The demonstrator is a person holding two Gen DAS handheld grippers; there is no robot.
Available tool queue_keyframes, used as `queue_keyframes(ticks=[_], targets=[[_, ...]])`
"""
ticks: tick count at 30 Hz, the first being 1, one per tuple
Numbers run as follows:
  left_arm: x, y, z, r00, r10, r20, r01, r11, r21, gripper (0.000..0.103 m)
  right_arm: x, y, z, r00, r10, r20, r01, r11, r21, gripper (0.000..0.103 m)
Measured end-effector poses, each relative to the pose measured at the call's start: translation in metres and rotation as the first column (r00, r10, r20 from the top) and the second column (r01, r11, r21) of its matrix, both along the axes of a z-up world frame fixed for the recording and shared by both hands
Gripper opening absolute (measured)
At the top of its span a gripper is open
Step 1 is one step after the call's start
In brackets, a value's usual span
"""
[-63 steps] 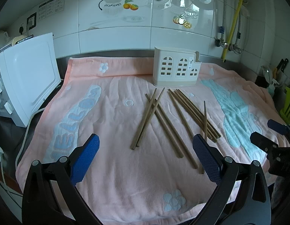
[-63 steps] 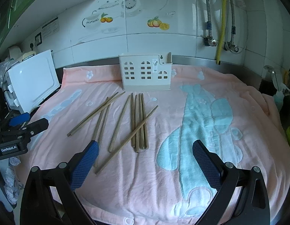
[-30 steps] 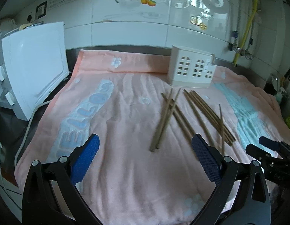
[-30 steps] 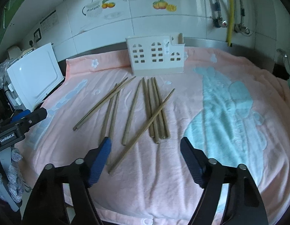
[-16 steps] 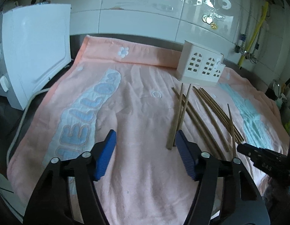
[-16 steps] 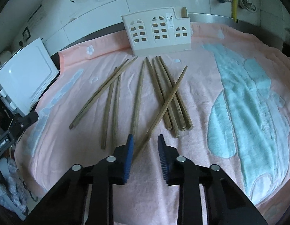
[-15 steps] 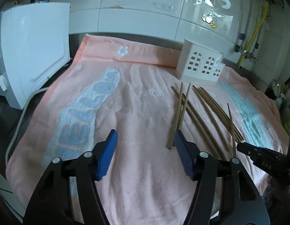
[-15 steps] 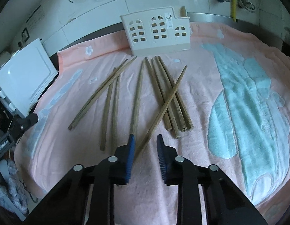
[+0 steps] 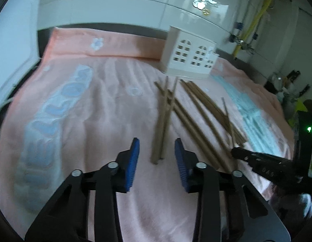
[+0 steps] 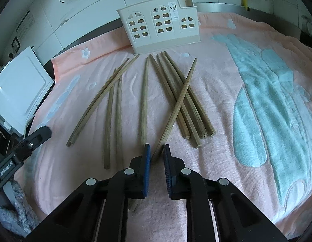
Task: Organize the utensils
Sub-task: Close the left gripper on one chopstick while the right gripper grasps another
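Observation:
Several wooden chopsticks (image 10: pixel 144 100) lie fanned out on a pink towel (image 10: pixel 226 84), in front of a cream utensil holder (image 10: pixel 159 25) with window cut-outs. My right gripper (image 10: pixel 156 153) is nearly shut, its blue pads either side of the near end of one slanted chopstick (image 10: pixel 177 109). My left gripper (image 9: pixel 157 156) is partly open, its jaws either side of the near ends of a crossed pair of chopsticks (image 9: pixel 163 125), which it does not hold. The holder (image 9: pixel 189 55) also shows in the left wrist view.
A white appliance (image 10: pixel 18 88) stands at the towel's left edge. A tiled wall with a yellow pipe (image 9: pixel 254 18) runs behind the holder. The right gripper's body (image 9: pixel 265 166) shows at lower right in the left wrist view.
Both grippers have moved forward and down towards the chopsticks and narrowed. The right one has closed almost fully around the slanted chopstick's end.

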State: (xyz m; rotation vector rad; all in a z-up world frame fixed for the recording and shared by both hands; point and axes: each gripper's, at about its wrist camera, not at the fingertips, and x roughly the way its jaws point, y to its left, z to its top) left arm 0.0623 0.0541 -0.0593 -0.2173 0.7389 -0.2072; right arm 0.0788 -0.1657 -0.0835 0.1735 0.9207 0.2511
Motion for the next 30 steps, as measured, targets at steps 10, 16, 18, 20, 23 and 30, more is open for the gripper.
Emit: queue_keyframes(ticks=[10,16,18,20,23,30], targets=[[0.042,-0.017,-0.015,0.996,-0.039,-0.076,0.043,0.998,0.047,0.014,-0.004,-0.007,0.000,0.999,0.006,0.032,-0.004,0.999,-0.052,0.007],[0.056,-0.016,-0.028,0.992,-0.032,-0.126,0.040,0.997,0.063,0.010,-0.004,-0.008,0.000,0.999,0.023,0.033,-0.020,0.998,-0.067,0.007],[0.057,-0.014,-0.029,0.992,-0.023,-0.127,0.030,0.998,0.057,0.010,-0.006,-0.007,-0.001,0.999,0.024,0.032,-0.022,0.997,-0.068,0.007],[0.059,-0.012,-0.031,0.990,-0.017,-0.137,0.024,0.998,0.051,0.010,-0.007,-0.007,-0.001,0.999,0.029,0.036,-0.026,0.997,-0.076,0.007],[0.060,-0.017,-0.033,0.989,0.000,-0.151,0.011,0.997,0.075,0.010,-0.010,-0.005,-0.002,0.999,0.037,0.040,-0.033,0.996,-0.083,0.009],[0.061,-0.020,-0.034,0.989,0.000,-0.148,0.012,0.997,0.079,0.012,-0.014,-0.006,-0.003,0.998,0.044,0.052,-0.040,0.996,-0.082,0.009]])
